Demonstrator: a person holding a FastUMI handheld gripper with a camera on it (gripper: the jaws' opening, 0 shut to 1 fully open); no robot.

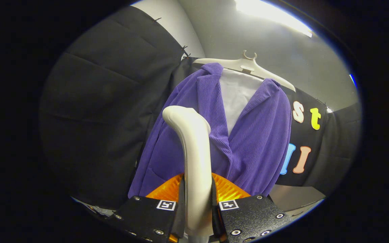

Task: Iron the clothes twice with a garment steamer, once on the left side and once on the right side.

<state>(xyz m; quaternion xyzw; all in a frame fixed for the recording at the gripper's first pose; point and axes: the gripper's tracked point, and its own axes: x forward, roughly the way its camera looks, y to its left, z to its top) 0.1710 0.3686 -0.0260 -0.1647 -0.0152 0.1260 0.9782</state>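
I have the gripper [198, 206] at the bottom centre of the frame, its fingers [230, 216] pinching the smooth, cream plastic handle of the garment steamer [194, 158] from both sides. The handle rises between them as a rounded tube and curls over at the top into a blunt, glossy hook shape, just left of centre. Behind the fingers I see a ribbed, translucent orange part [226, 190] fanning out on both sides of the handle.

Beyond the steamer hangs the purple jacket [258, 141], a fine-corded, ribbed fabric with soft lapels, open at the front over a plain white shirt [236, 98]. Both hang on a pale plastic hanger [248, 65] with a small hook, upper centre. The steamer's head overlaps the jacket's left front panel in my view; I cannot tell if it touches the cloth.

The jacket's right edge falls clear against the black cloth wall [113, 101], and its left side has dark, quilted wall beside it. A grey surface [295, 195] shows at the lower right, under the hem.
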